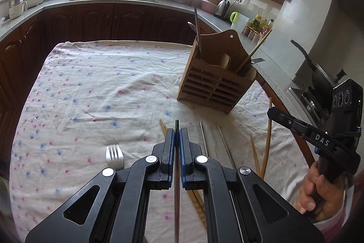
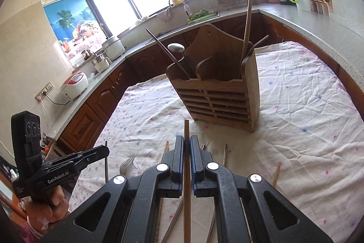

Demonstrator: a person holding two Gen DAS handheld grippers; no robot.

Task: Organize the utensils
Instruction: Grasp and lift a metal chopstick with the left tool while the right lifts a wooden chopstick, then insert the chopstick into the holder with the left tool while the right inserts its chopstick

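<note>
— Chopsticks first: who holds what?

— Left gripper (image 1: 177,132) is clamped on a dark metal chopstick (image 1: 176,174), its tip poking out past the blue pads. Right gripper (image 2: 186,140) is pinched tight on a wooden chopstick (image 2: 187,186) the same way.

— And the holder?

— The wooden utensil holder (image 2: 218,101) stands upright on the flowered tablecloth (image 1: 91,88), toward the table's far right corner in the left wrist view. A spoon (image 2: 175,47) and some long sticks already lean inside it.

— What lies loose?

— A fork (image 1: 115,155) rests on the cloth near the table's near edge, left of the left gripper. Several more chopsticks (image 1: 266,140) lie scattered on the cloth between the holder and the near edge.
</note>
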